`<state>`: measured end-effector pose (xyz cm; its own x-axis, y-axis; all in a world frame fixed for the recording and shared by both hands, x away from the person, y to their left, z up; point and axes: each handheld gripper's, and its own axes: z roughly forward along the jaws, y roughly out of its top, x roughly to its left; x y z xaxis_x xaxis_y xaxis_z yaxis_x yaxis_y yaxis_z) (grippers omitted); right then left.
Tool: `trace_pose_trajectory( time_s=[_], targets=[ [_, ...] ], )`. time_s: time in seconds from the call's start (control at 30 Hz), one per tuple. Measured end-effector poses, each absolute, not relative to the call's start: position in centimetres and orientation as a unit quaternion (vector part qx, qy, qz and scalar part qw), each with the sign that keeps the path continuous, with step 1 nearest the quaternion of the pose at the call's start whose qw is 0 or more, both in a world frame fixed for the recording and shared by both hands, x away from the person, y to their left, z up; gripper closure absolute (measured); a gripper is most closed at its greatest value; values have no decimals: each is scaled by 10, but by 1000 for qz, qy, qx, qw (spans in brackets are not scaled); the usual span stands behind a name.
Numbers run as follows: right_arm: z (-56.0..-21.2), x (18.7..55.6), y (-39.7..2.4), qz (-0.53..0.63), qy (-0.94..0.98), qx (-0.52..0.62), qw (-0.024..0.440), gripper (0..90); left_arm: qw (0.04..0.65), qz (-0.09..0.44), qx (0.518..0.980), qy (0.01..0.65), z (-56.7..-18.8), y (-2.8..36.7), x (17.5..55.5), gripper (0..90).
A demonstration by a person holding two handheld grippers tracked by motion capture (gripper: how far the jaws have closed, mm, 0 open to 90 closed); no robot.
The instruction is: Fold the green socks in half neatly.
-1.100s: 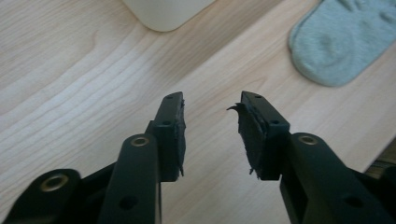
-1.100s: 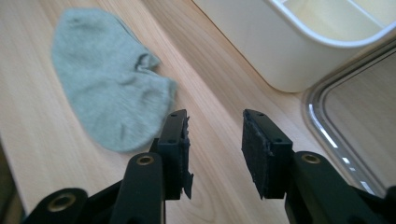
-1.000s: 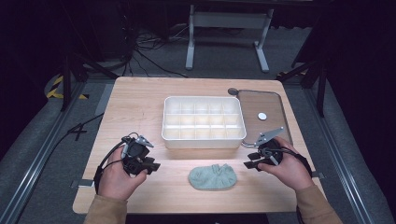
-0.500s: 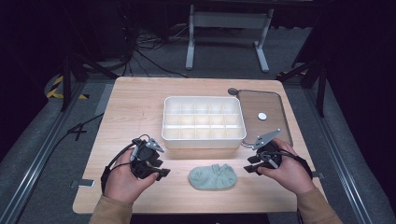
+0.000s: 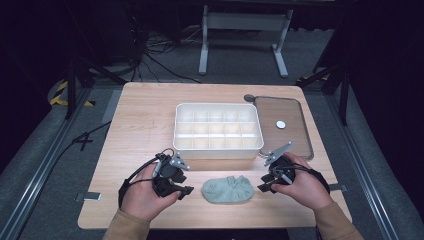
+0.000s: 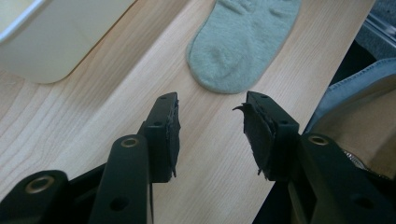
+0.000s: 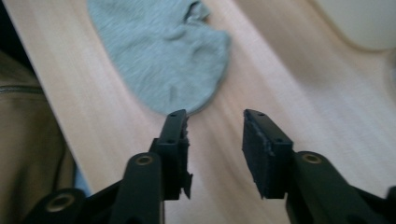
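A pale grey-green sock (image 5: 227, 189) lies flat near the table's front edge, between my two grippers. My left gripper (image 5: 186, 179) is just left of the sock and points at it. In the left gripper view its jaws (image 6: 212, 105) stand open over bare wood, just short of the sock's (image 6: 243, 42) rounded end; they have just been opening, with nothing between them. My right gripper (image 5: 263, 182) sits just right of the sock. Its jaws (image 7: 215, 116) are open and have just been closing, with only wood between them and the sock's (image 7: 159, 51) edge by the left fingertip.
A white compartment box (image 5: 218, 152) stands mid-table behind the sock, its corner also in the left gripper view (image 6: 46, 42). To its right lies a clear lid (image 5: 295, 137) with a small white disc (image 5: 281, 124) on it. Hands and sleeves come in at the front edge.
My left hand has moved right, closer to the sock, and its jaws have spread wider. The right hand has stayed in place by the sock's other end.
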<state>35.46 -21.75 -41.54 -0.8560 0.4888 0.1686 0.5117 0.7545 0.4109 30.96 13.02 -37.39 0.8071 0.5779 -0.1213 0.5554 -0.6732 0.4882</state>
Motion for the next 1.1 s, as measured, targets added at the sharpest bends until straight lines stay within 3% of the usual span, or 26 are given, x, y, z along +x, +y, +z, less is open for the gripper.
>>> trace_pose_trajectory(
  time_s=[0.07, 0.2, 0.33, 0.83, 1.1],
  targets=[
    [-419, 352, -215, -221, -935, -273, 46, 697, 259, 26, 913, 314, -374, 131, 310, 567],
    [-419, 347, -203, -240, -934, -262, 42, 811, 259, 26, 911, 321, -374, 131, 313, 566],
    [-420, 340, -188, -247, -938, -240, 43, 871, 258, 24, 911, 322, -379, 128, 314, 566],
    [-449, 335, -159, -216, -952, -210, 52, 894, 254, 26, 915, 311, -395, 118, 317, 547],
    [-453, 333, -155, -226, -949, -210, 66, 896, 277, 39, 898, 340, -406, 114, 321, 528]
  ],
)
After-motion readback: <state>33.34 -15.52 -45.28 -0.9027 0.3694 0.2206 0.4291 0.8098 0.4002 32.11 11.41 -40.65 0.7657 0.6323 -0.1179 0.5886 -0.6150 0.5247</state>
